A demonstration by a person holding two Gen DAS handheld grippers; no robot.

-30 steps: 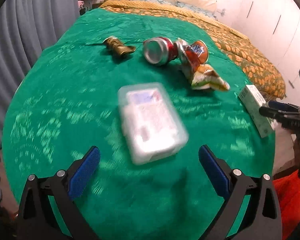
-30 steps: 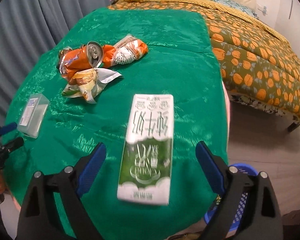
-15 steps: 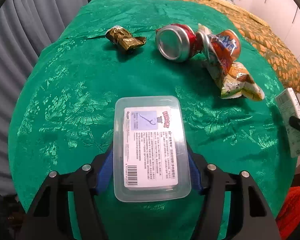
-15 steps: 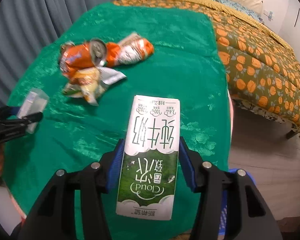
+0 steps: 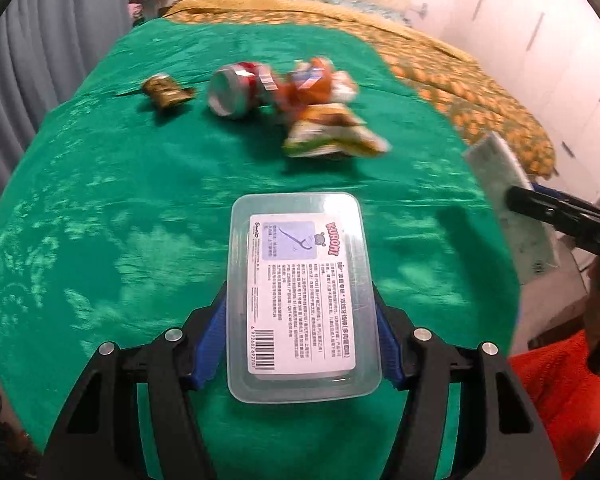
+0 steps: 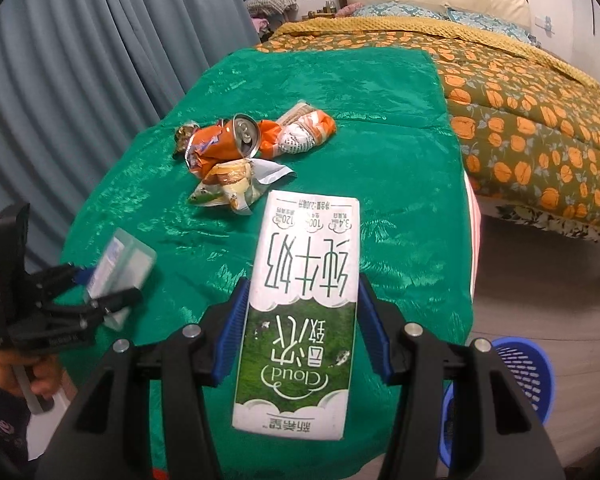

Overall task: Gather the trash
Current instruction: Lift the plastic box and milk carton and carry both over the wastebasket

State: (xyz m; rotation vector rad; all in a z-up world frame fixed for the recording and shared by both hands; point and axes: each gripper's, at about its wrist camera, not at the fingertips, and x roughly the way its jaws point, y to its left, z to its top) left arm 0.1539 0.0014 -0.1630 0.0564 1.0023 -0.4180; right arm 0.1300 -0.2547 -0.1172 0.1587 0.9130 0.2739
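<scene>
Above the green surface [image 6: 380,128], the left claw [image 5: 300,332] grips a clear box [image 5: 300,296], the right claw [image 6: 300,324] clamps a carton [image 6: 304,300], wrappers [image 6: 260,144] at 11 o'clock.

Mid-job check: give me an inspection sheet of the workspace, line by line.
Surface: green cloth over the table.
Job's things: plastic box and milk carton, both gripped; can, orange wrappers, snack bag, brown wrapper lying on the cloth.
Clutter: nothing seen.
Grippers: left gripper shut on box; right gripper shut on carton.
Cables: nothing seen.
Surroundings: bed, curtain, blue basket on floor.
</scene>
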